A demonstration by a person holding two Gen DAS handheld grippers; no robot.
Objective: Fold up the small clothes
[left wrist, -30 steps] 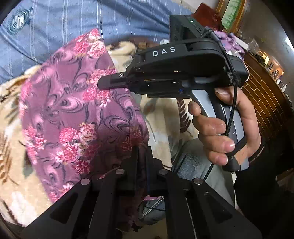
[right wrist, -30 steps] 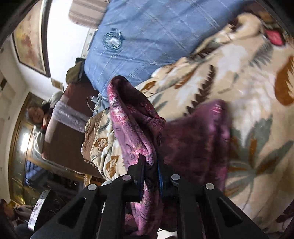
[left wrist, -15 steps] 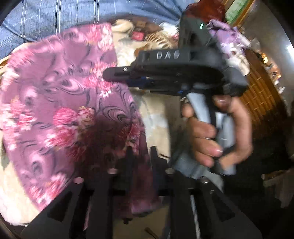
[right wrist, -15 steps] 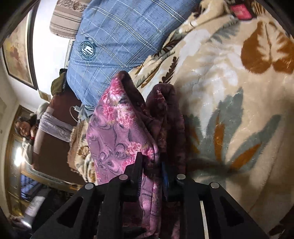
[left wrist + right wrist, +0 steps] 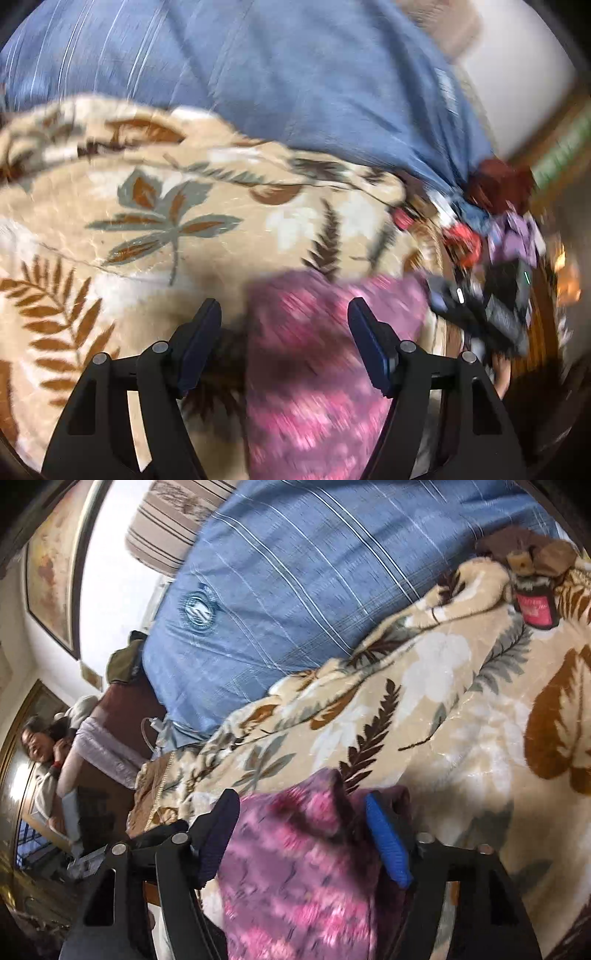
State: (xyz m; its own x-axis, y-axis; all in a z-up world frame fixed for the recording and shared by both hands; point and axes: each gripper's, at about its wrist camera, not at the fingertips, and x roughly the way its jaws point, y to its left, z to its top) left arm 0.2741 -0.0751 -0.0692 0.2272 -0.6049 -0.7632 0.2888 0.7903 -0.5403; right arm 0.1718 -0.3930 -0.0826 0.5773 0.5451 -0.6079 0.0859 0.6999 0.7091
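While both claws open, floral garment (image 5: 317,369) lies released between jaws on leaf-print blanket (image 5: 147,206); lift clear without snagging fold.

Left claw (image 5: 284,343), right claw (image 5: 301,834): spreading, gripping nothing.

A beige blanket (image 5: 461,716) with brown and grey leaves covers the bed. A blue striped pillow (image 5: 280,590) lies against its far edge. A small red-labelled jar (image 5: 533,603) rests on the blanket near the pillow. A framed picture (image 5: 51,576) hangs on the wall.
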